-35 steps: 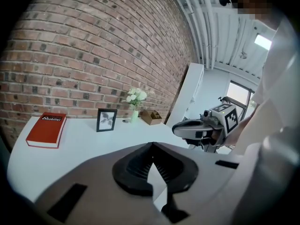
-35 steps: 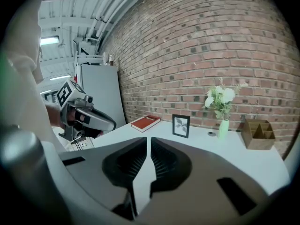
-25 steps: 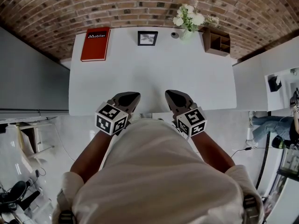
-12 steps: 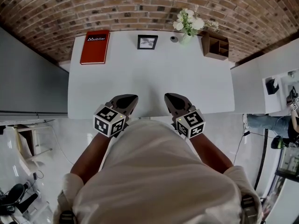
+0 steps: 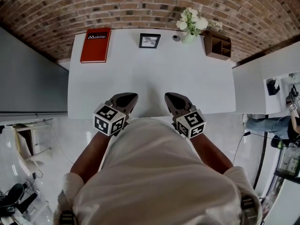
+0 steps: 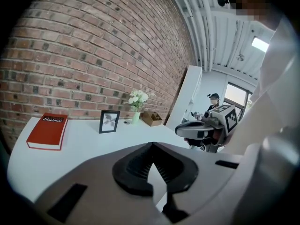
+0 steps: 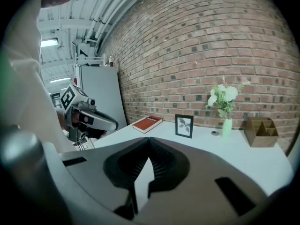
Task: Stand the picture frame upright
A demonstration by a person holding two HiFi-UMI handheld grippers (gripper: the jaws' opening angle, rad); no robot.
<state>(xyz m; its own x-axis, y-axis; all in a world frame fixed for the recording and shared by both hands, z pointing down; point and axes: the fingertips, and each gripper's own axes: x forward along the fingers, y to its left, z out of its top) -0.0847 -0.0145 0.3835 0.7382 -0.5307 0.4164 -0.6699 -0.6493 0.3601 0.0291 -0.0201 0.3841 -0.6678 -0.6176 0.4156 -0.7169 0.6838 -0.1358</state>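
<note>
We hold both tongs low over the near edge of the white desk (image 5: 197,83), side by side with a gap between them. The left tongs (image 5: 132,97) are closed tip to tip on nothing, and so are the right tongs (image 5: 170,97). The picture frame (image 5: 149,40) stands upright at the desk's far edge by the brick wall (image 5: 140,3), well apart from both tongs and ahead of the gap between them. A red book (image 5: 95,45) lies to its left, a vase of flowers (image 5: 190,23) to its right.
</note>
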